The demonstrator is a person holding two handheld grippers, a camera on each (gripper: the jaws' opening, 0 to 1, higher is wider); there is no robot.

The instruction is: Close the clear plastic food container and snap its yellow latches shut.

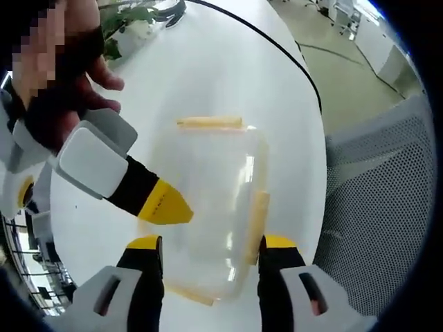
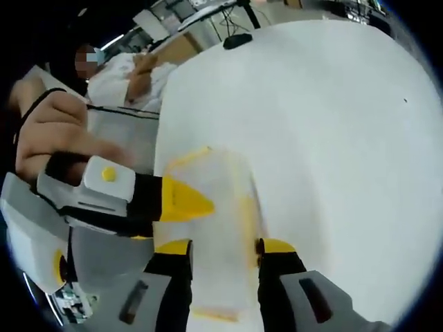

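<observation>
The clear plastic container (image 1: 208, 200) lies on the white table (image 1: 208, 62) with its lid on. Yellow latches show on its far edge (image 1: 210, 122), along its right side (image 1: 256, 214) and at the near edge. My left gripper (image 1: 212, 242) is open, its yellow-tipped jaws standing either side of the container's near end. The right gripper (image 1: 166, 206), held by a hand (image 1: 62, 76), reaches in from the left with its yellow tip over the lid. In the right gripper view the container (image 2: 208, 207) looks blurred. My right gripper (image 2: 225, 246) is open over it, and the left gripper (image 2: 183, 200) points onto it.
A grey mesh chair (image 1: 381, 207) stands at the table's right edge. A black cable (image 1: 277, 48) curves across the far table, and a plant (image 1: 128, 21) sits at the far left. A person in white (image 2: 131, 76) sits beyond the table (image 2: 332, 104).
</observation>
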